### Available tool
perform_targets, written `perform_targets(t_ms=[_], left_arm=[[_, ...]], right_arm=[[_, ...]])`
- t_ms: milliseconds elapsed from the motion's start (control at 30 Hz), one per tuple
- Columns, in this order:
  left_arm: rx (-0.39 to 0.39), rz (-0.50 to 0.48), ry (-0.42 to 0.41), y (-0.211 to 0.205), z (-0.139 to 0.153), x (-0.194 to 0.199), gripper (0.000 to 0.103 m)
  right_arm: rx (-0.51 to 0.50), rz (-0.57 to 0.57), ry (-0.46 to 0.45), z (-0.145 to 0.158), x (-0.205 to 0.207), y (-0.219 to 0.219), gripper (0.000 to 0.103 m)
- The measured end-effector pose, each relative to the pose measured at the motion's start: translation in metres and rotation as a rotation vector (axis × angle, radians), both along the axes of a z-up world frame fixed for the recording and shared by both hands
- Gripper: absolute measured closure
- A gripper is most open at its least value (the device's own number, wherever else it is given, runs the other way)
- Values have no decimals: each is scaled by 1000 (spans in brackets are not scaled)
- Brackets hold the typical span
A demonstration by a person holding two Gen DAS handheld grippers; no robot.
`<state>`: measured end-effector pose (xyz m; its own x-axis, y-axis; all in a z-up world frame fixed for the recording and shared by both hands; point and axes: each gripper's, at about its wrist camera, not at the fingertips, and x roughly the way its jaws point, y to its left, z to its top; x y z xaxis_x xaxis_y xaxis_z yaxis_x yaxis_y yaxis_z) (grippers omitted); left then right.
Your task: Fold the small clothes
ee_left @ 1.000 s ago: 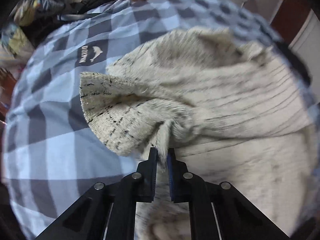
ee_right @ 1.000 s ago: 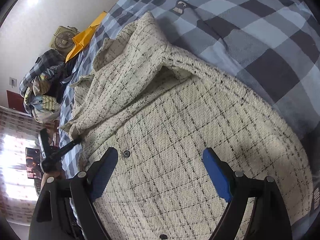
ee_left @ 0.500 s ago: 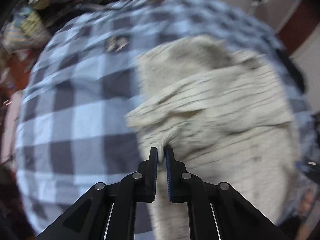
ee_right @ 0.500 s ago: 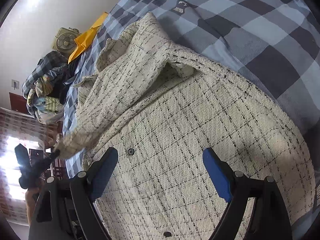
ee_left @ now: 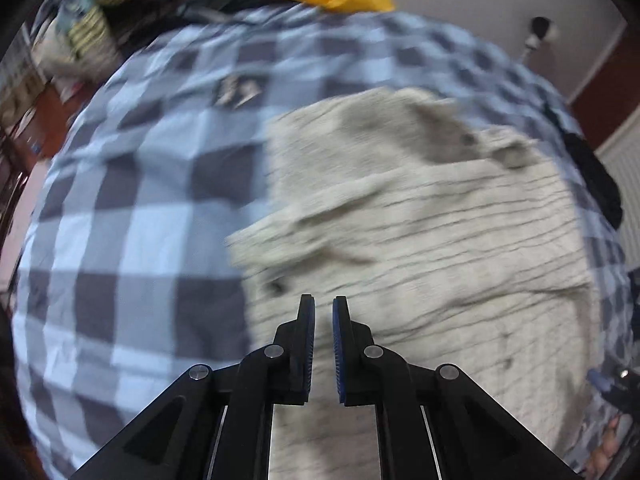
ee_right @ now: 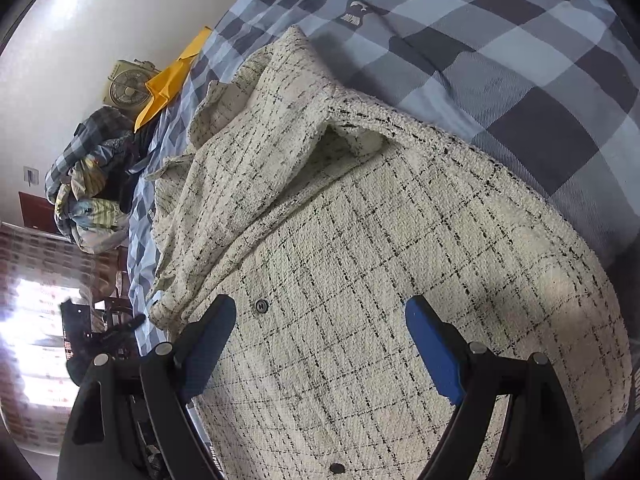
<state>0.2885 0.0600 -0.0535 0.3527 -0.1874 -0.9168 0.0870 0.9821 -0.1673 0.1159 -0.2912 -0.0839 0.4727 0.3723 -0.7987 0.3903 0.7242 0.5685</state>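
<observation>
Left wrist view, blurred: left hand-held gripper (ee_left: 323, 322) slightly parted, grasping nothing, over near edge of cream tweed jacket (ee_left: 432, 248). Jacket lies flat on checked bed (ee_left: 132, 216), long axis running away, sleeve folded across. Right hand-held gripper (ee_right: 320, 344) spread wide, released, directly above nubbly black-lined weave near button (ee_right: 261, 306).

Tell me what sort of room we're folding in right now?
Most likely a bedroom. The cream tweed jacket lies on a blue checked bedspread, a heap of other clothes sits at the far end, and a small fan stands against the wall.
</observation>
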Motion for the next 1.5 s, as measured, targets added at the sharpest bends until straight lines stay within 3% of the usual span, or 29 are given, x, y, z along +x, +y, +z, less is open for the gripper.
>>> perform_targets(t_ms=[100, 233, 300, 433, 533, 633, 733, 867, 933, 1000, 1033, 1100, 1167, 1233, 1333, 1500], left_arm=[[-28, -25, -13, -31, -12, 8, 95], [104, -13, 8, -47, -56, 22, 95], [151, 19, -8, -42, -60, 16, 95], [75, 95, -146, -29, -8, -21, 95], [122, 81, -240, -37, 40, -70, 95], [182, 79, -289, -47, 68, -125, 95], [171, 116, -269, -47, 75, -162, 95], [-19, 70, -209, -37, 59, -193, 95], [-39, 52, -170, -35, 49, -196, 95], [-36, 66, -138, -32, 39, -193, 95], [-47, 91, -113, -27, 34, -188, 95], [-111, 137, -78, -18, 28, -185, 95], [-228, 179, -32, -8, 21, -183, 95], [-297, 210, 1, -2, 16, -182, 95], [-263, 212, -3, -3, 15, -185, 95], [-262, 178, 4, -11, 14, -183, 95]], right_arm=[[-14, -1, 5, 0, 1, 0, 18], [-32, -20, 7, 2, 1, -8, 18], [-51, -29, 5, 5, 2, -17, 18], [-228, -62, 33, 18, 5, -48, 18], [-376, -102, 85, 24, 7, -73, 18], [-397, -104, 103, 21, 7, -79, 18], [-459, -5, 123, 18, 22, -62, 18], [-551, 209, 128, 20, 64, -28, 19], [-616, 308, 132, 15, 87, -10, 19], [-753, 367, 166, 4, 105, 2, 24], [-793, 389, 187, -3, 112, 5, 33], [-746, 435, 224, -18, 122, 4, 54], [-586, 465, 235, -31, 128, -3, 96], [-494, 401, 208, -33, 127, -21, 97], [-269, 259, 152, -39, 115, -67, 98], [-75, 90, 140, -65, 93, -119, 98]])
